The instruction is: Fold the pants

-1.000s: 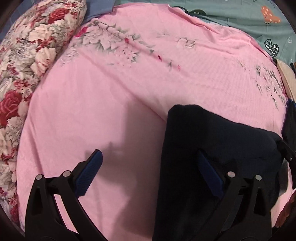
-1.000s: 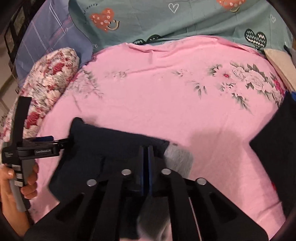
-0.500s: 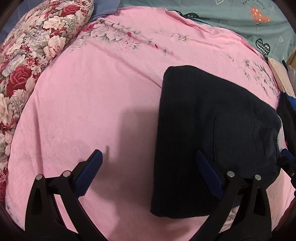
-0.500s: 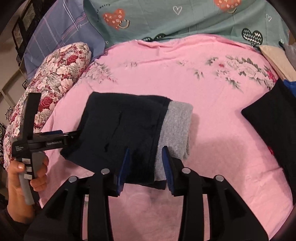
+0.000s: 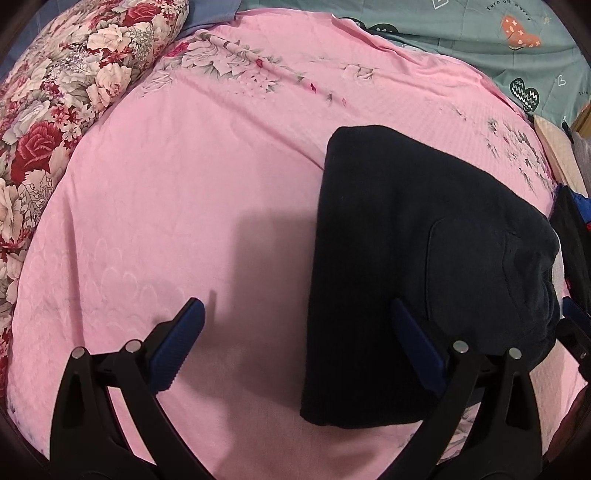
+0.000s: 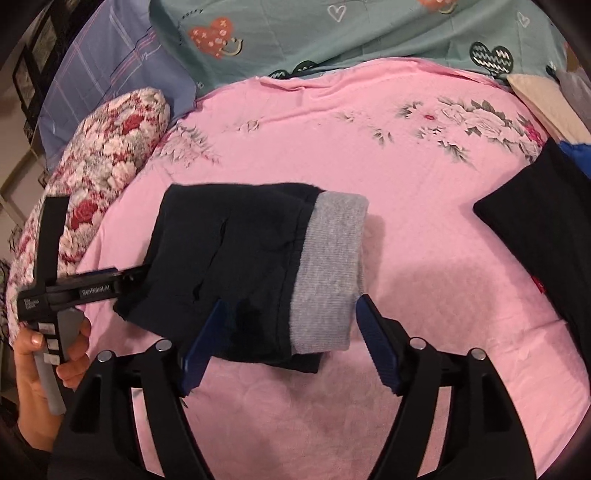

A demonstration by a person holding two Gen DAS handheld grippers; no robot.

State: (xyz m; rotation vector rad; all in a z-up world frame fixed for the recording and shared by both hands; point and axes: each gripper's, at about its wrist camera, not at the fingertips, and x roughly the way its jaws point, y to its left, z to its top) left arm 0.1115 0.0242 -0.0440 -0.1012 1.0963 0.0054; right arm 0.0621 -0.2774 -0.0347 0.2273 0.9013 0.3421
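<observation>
Pants: the dark navy pants lie folded into a compact rectangle on the pink sheet, left of the middle of the bed, with the grey waistband at the right end.
Change in pants: half a second ago they lay the same way; a second ago the right gripper was shut on them near the waistband.
Right gripper: the right gripper hovers at the near edge of the bundle, jaws spread wide and holding nothing; they were narrower half a second ago.
Left gripper: the left gripper is wide open and empty, its right finger over the near left part of the pants, its left finger over bare sheet; little has changed here.
Hand: a hand grips the left tool's handle at the far left of the right wrist view.
Surroundings: a floral pillow lies at the left, a teal heart-print blanket at the far side, another dark garment at the right.
</observation>
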